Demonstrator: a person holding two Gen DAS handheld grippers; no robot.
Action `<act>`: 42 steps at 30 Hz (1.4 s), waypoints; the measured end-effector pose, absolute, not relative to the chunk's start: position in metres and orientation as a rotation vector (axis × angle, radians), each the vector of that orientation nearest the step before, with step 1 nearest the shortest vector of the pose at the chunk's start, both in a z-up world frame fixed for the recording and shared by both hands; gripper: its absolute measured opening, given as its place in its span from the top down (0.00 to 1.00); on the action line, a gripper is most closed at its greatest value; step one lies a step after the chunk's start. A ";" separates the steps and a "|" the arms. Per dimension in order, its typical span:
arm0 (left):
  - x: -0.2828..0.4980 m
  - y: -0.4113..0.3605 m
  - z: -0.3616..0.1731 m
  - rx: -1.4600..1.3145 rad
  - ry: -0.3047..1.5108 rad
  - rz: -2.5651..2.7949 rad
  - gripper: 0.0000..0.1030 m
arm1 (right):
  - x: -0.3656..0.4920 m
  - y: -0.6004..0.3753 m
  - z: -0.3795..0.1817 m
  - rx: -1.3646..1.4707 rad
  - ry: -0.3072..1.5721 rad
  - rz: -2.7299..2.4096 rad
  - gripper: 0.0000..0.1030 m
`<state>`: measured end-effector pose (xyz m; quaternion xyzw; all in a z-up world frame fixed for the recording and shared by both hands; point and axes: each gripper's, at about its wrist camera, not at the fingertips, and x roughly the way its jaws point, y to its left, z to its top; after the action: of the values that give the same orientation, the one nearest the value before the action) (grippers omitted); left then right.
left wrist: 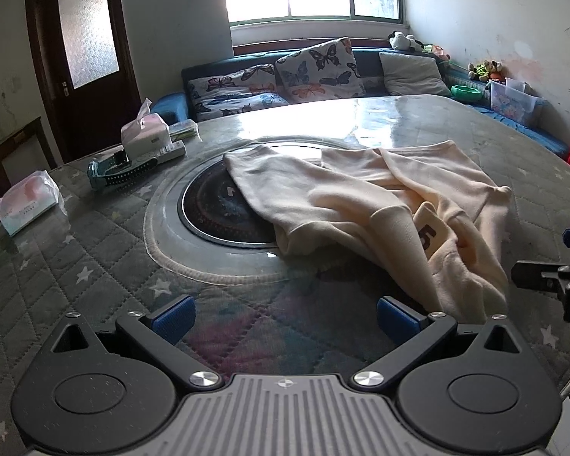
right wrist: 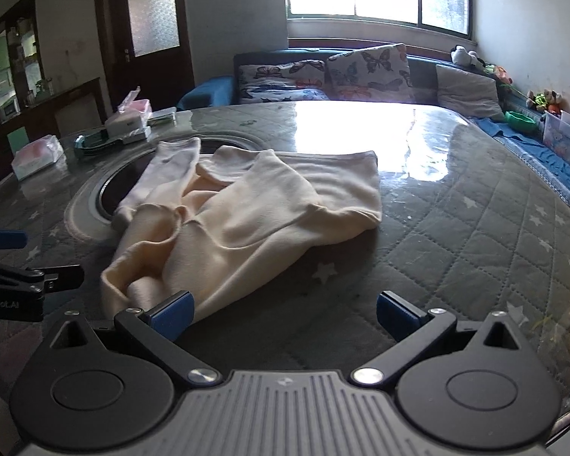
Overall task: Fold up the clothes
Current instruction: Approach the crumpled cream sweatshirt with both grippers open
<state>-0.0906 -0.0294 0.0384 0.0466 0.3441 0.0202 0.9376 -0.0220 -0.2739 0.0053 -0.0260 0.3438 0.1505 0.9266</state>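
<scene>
Left wrist view: blue-padded fingers of the left tool (left wrist: 285, 319) stand wide apart over bare quilted worktop (left wrist: 95, 266), holding nothing. A cream garment (left wrist: 361, 197) lies crumpled ahead and to the right, partly over a round dark inset (left wrist: 216, 212) in the worktop. Its nearest fold lies just beside the right-hand finger; whether they touch cannot be told. The right tool (left wrist: 543, 262) shows at the right edge, near the garment.

Hazards, as judgement:
- Layers overlap. A pinch at the near fold may catch two layers and drag the whole heap instead of spreading it.
- The clear cover on the worktop looks glossy, so the cloth may slide when pulled.
- The two tools are close together and may collide.
- A tissue box (left wrist: 144, 133) and a tissue pack (left wrist: 30, 201) sit at the left, well apart from the cloth; risk there is low.

Writing: a dark "5" on a cream patch (left wrist: 429, 235).

Right wrist view: the right tool (right wrist: 285, 313) is likewise spread apart and empty, its left finger against or just over the garment's (right wrist: 254, 209) near hem. The left tool (right wrist: 38, 277) enters at the left edge, lettered "nRobot.AI", the start cut off. Window glare hides the far worktop.
</scene>
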 end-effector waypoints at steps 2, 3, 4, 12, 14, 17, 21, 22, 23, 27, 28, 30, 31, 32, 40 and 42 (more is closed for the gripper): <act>-0.092 -0.030 0.041 0.101 0.700 0.050 0.00 | -0.025 -0.271 0.007 -0.061 0.703 0.320 0.00; -0.093 -0.030 0.041 0.100 0.698 0.048 0.00 | -0.026 -0.270 0.007 -0.065 0.703 0.325 0.00; -0.094 -0.031 0.042 0.100 0.698 0.046 0.00 | -0.026 -0.270 0.008 -0.069 0.704 0.330 0.00; -0.099 -0.039 0.041 0.128 0.727 0.048 0.00 | -0.034 -0.266 0.009 -0.088 0.716 0.355 0.00; -0.101 -0.042 0.042 0.136 0.727 0.046 0.00 | -0.036 -0.266 0.009 -0.085 0.716 0.366 0.00; -0.102 -0.045 0.043 0.147 0.733 0.045 0.00 | -0.038 -0.266 0.010 -0.083 0.717 0.375 0.00; -0.102 -0.048 0.044 0.147 0.749 0.045 0.00 | -0.041 -0.264 0.012 -0.086 0.713 0.386 0.00; -0.102 -0.049 0.044 0.146 0.753 0.047 0.00 | -0.041 -0.264 0.012 -0.085 0.712 0.387 0.00; -0.101 -0.049 0.044 0.144 0.755 0.048 0.00 | -0.042 -0.264 0.013 -0.084 0.710 0.387 0.00; -0.102 -0.050 0.045 0.143 0.759 0.046 0.00 | -0.042 -0.263 0.013 -0.083 0.711 0.389 0.00; -0.103 -0.051 0.046 0.144 0.761 0.046 0.00 | -0.042 -0.263 0.013 -0.083 0.712 0.388 0.01; -0.103 -0.053 0.046 0.145 0.765 0.046 0.00 | -0.043 -0.263 0.013 -0.082 0.711 0.389 0.01; -0.102 -0.053 0.046 0.145 0.767 0.047 0.00 | -0.043 -0.263 0.013 -0.081 0.711 0.389 0.01; -0.102 -0.053 0.046 0.144 0.768 0.046 0.00 | -0.043 -0.263 0.013 -0.080 0.710 0.390 0.01; -0.100 -0.055 0.047 0.139 0.770 0.040 0.00 | -0.043 -0.262 0.014 -0.075 0.707 0.397 0.01; -0.100 -0.055 0.047 0.138 0.773 0.040 0.00 | -0.042 -0.262 0.014 -0.072 0.710 0.401 0.01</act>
<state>-0.0996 -0.0552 0.0473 0.0671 0.3764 0.0193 0.9238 -0.0421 -0.2616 0.0142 -0.0348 0.3450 0.1951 0.9174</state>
